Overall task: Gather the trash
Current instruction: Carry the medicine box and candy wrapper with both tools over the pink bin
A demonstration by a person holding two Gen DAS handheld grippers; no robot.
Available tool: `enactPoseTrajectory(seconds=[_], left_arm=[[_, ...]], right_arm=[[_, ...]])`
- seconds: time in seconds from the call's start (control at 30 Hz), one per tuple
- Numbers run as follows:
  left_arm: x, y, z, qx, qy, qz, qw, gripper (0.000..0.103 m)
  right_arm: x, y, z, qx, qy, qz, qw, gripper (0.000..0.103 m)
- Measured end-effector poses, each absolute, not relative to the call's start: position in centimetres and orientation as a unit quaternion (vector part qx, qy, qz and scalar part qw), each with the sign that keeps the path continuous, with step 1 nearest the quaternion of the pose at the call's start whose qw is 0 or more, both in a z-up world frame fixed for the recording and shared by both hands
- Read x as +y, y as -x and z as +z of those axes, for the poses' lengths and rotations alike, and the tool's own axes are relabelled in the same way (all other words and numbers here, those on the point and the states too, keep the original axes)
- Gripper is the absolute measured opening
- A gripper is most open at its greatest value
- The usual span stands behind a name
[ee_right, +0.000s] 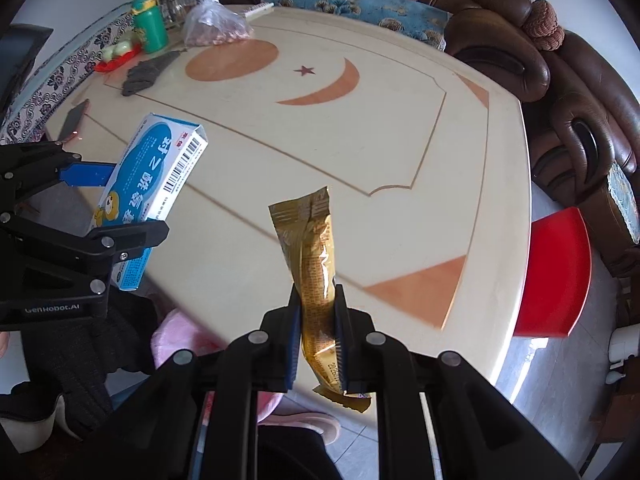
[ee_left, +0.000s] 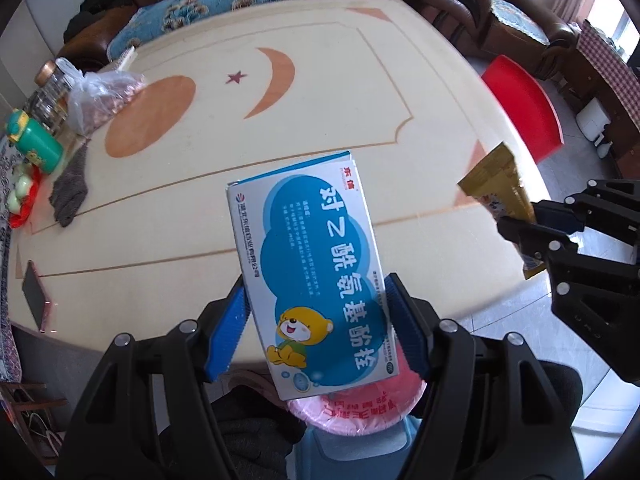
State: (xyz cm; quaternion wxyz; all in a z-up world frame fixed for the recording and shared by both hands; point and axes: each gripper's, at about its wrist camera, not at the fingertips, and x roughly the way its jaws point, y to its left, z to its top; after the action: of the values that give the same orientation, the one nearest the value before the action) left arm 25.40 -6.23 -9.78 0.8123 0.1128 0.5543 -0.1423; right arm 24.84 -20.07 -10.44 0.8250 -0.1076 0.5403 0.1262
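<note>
Barcode (ee_right: pixel 182 170) only from right wrist.

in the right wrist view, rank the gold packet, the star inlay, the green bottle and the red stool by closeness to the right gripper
1. gold packet, held in the right gripper.
2. red stool, right, off the table.
3. star inlay, mid-table.
4. green bottle, far left corner.

We see the worktop (ee_right: pixel 360 168) bare across its middle; a bottle (ee_right: pixel 150 24), bag (ee_right: pixel 214 24) and cloth (ee_right: pixel 146 72) crowd eleven o'clock.
</note>
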Motion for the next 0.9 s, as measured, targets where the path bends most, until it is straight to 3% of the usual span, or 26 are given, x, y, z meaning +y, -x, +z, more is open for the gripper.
enactPoseTrajectory(seconds=[0.5,0.9], left_arm=[[-2.4,-17.1,-6.5,0.527,-0.119,-0.145,0.829,0.066],[-1.6,-12.3,-7.9,0.532,-0.136,-0.174,0.818,0.066]], right_arm=[[-15.7,-15.9,-6.0,0.517,0.117,0.143,0.836,0.015],[-13.7,-9.9,-6.5,0.52,0.108,0.153,0.834,0.015]])
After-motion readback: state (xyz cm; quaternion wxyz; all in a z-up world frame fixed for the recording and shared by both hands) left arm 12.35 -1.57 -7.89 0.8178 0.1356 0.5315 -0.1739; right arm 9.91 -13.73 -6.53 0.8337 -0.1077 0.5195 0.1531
